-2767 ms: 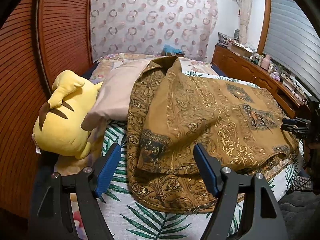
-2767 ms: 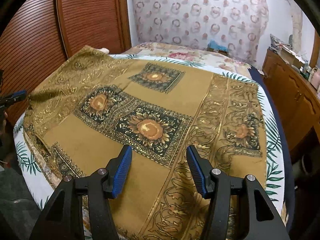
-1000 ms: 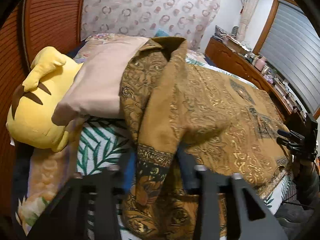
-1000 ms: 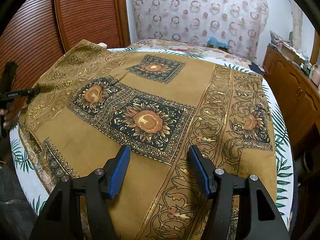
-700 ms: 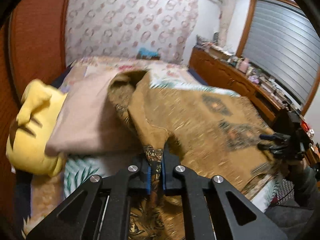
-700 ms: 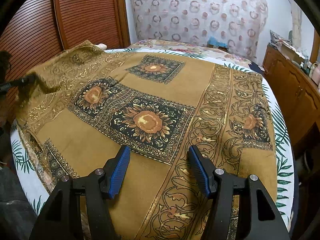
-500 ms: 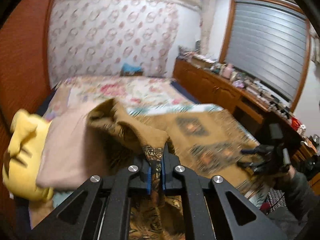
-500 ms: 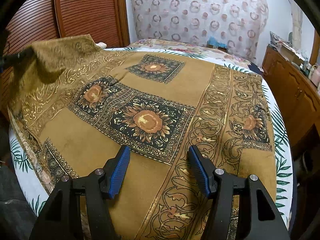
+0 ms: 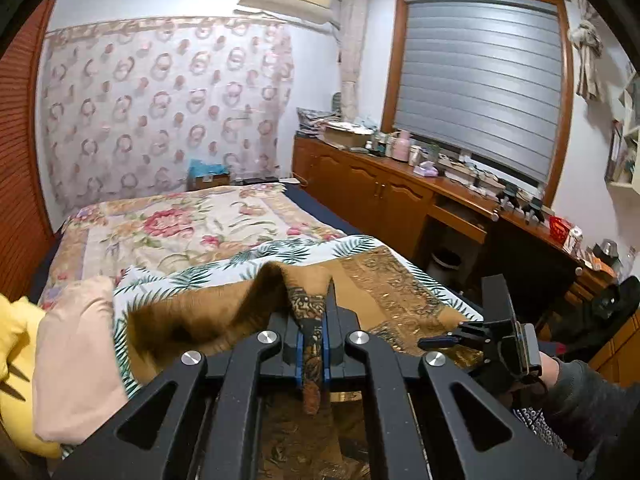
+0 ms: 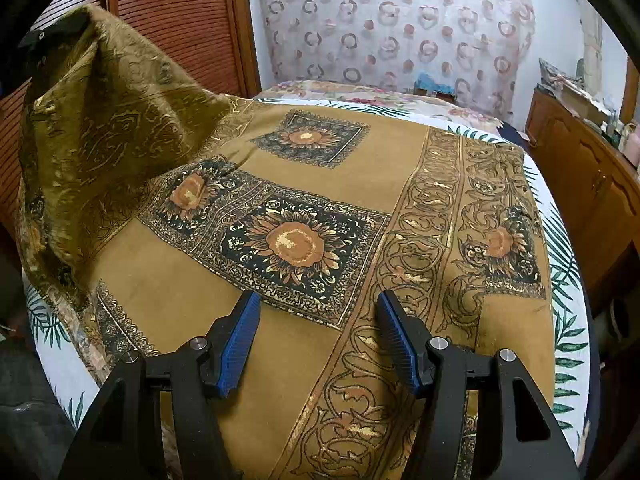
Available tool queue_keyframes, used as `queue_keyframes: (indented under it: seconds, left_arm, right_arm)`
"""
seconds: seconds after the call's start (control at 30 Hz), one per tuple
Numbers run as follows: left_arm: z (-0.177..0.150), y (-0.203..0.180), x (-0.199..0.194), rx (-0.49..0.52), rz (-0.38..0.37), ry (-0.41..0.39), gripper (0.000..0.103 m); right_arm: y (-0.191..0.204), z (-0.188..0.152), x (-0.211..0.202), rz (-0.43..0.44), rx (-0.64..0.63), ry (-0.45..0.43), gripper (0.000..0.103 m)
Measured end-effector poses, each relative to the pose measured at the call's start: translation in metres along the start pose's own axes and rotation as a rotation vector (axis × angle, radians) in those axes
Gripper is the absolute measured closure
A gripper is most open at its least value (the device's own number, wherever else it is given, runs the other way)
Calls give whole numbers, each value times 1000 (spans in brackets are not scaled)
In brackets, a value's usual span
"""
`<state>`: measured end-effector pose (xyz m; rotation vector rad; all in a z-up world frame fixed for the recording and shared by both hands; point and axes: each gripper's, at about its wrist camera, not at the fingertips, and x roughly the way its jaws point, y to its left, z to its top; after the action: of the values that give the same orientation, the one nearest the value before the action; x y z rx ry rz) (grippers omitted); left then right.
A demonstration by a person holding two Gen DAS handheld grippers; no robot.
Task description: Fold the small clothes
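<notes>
Left claw (image 9: 311, 354) clamps the shirt (image 10: 304, 240) edge, lifted off the bed (image 9: 180, 232). Right claw (image 10: 318, 336) gapes empty just above the shirt's flat part.

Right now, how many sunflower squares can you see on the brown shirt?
4: a large one before the right gripper, one left of it, one farther back, one at right. Folds may hide more.

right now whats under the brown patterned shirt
A white leaf-print sheet shows around the brown patterned shirt at its edges. What lies beneath the shirt's middle is covered. The left tool lifts one side.
</notes>
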<state>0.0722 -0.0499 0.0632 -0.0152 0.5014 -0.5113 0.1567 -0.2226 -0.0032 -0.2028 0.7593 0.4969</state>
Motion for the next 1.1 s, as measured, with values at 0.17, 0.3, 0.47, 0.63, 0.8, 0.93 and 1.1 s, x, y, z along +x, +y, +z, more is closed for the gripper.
queue_keyframes:
  seconds: [0.17, 0.3, 0.47, 0.63, 0.8, 0.93, 1.1]
  left_arm:
    - [8, -15, 15, 39, -30, 26, 96]
    - [14, -33, 27, 73, -55, 49, 96]
    - [23, -63, 48, 118, -92, 80, 96]
    - [19, -77, 64, 119, -128, 124, 80]
    - [7, -72, 54, 112, -135, 112, 46]
    - [0, -62, 43, 109, -103, 94, 28]
    - [-15, -38, 25, 78, -29, 70, 27]
  right_arm:
    - [-2, -3, -10, -20, 3, -6, 40]
    - [-8, -5, -31, -39, 19, -42, 40]
    - [-19, -3, -70, -83, 45, -122, 40]
    - [-26, -7, -89, -132, 61, -153, 40]
    - [-24, -12, -84, -142, 71, -147, 40]
    - [-16, -8, -76, -122, 71, -151, 40]
    - [-16, -2, -67, -91, 49, -149, 40]
